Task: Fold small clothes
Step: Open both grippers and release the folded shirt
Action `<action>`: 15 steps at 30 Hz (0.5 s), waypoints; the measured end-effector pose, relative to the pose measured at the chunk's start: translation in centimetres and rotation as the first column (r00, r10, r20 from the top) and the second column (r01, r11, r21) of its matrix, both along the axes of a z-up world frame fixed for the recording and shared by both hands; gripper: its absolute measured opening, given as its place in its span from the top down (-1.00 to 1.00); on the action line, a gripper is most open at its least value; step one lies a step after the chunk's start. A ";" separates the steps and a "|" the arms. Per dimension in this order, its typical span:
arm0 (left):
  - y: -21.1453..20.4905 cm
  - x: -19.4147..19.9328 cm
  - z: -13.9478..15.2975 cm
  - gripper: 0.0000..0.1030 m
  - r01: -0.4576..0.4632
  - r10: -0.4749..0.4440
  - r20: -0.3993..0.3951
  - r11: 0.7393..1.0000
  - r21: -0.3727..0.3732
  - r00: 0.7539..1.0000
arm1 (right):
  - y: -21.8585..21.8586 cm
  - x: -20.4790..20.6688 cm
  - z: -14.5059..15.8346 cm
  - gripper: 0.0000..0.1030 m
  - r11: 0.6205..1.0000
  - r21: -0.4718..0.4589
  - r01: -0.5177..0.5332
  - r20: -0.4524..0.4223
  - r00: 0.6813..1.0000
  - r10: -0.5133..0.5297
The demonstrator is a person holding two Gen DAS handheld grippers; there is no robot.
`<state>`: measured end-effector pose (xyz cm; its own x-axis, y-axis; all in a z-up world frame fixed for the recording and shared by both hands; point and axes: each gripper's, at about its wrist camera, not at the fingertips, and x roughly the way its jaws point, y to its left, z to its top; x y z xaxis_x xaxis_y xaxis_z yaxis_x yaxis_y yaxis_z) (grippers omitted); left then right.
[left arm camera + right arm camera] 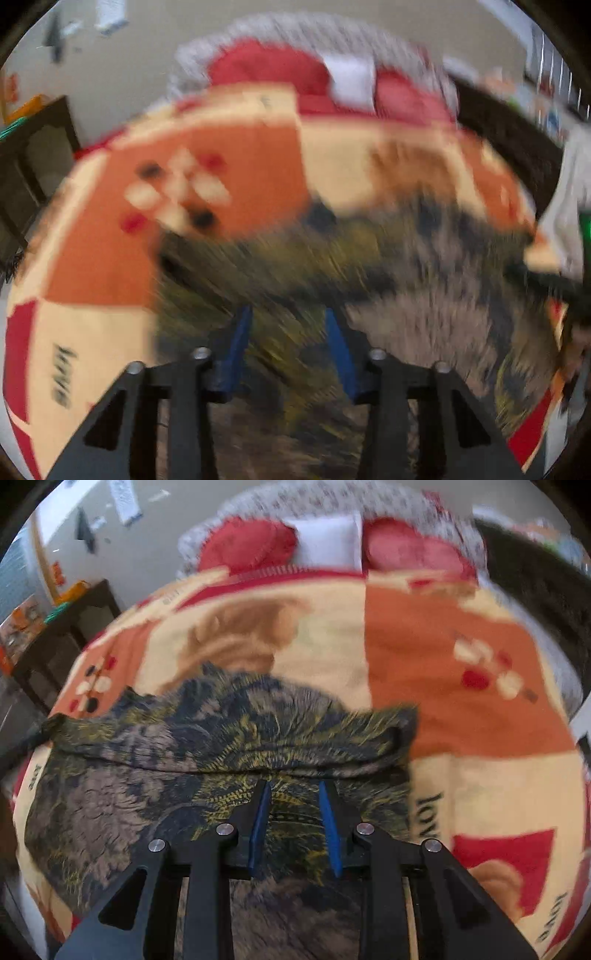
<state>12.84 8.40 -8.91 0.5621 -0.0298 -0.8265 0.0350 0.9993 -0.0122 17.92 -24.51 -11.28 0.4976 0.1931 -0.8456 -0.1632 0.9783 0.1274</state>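
The cloth (207, 738) lies on the blanket (461, 709). Behind the blanket sit the pillows (325, 542). A table (62, 642) stands to the left.

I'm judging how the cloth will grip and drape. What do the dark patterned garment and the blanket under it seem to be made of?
The garment looks like thin, soft woven fabric with a matte printed pattern: it bunches into a limp ridge. The blanket looks like thick fleece or plush, matte and slightly fuzzy, with soft-edged printed blocks; blur leaves the exact fibre open.
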 end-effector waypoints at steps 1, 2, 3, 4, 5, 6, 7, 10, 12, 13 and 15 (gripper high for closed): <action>-0.9 0.5 -1.3 0.17 -0.001 0.003 -0.040 0.999 0.036 0.999 | 0.1 0.2 -0.5 0.44 1.000 -0.012 0.014 -0.010 1.000 -0.014; -1.1 0.7 -1.8 0.16 -0.009 0.012 -0.042 0.998 0.054 0.999 | 0.2 0.3 -0.5 0.44 1.000 -0.012 0.029 0.010 1.000 -0.028; -1.2 1.3 -1.9 0.14 -0.024 0.025 -0.024 0.998 0.063 0.999 | 0.1 0.6 -0.6 0.44 0.999 -0.012 0.035 0.012 0.999 -0.035; -1.1 2.0 -1.8 0.09 -0.036 0.038 -0.026 0.998 0.060 0.999 | 0.1 1.0 -0.6 0.44 0.999 -0.009 0.037 0.007 0.999 -0.037; -1.0 2.6 -1.7 0.07 -0.045 0.047 -0.030 0.998 0.052 0.998 | 0.0 1.4 -0.6 0.44 0.999 -0.005 0.035 0.005 0.999 -0.035; -0.7 3.6 -1.5 0.07 -0.056 0.057 -0.035 0.997 0.043 0.998 | -0.1 1.8 -0.6 0.44 1.000 0.000 0.031 0.007 1.000 -0.031; -0.2 5.0 -1.1 0.07 -0.067 0.069 -0.035 0.996 0.050 0.997 | -0.2 2.4 -0.5 0.44 1.000 0.003 0.023 0.010 1.000 -0.023; 1.9 8.3 -0.4 0.07 -0.132 0.134 -0.035 0.990 0.049 0.990 | -0.4 4.9 0.1 0.44 1.000 0.022 -0.002 0.033 0.999 0.001; 4.9 10.6 0.5 0.07 -0.222 0.222 -0.016 0.975 -0.003 0.975 | -0.3 6.4 1.0 0.44 1.000 0.028 0.005 0.075 0.997 -0.007; 6.5 11.2 1.0 0.07 -0.267 0.267 -0.002 0.964 -0.013 0.964 | -0.6 6.9 1.6 0.44 0.999 0.036 0.016 0.098 0.995 -0.019; 8.4 11.3 2.0 0.07 -0.317 0.318 0.019 0.948 -0.034 0.948 | -1.3 7.5 2.7 0.44 0.998 0.043 0.055 0.135 0.989 -0.061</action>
<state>24.11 16.78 -6.89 0.5663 0.1293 -0.8140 -0.2834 0.9579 -0.0450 25.40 -25.83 -8.55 0.6190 0.1923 -0.7615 -0.1247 0.9813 0.1465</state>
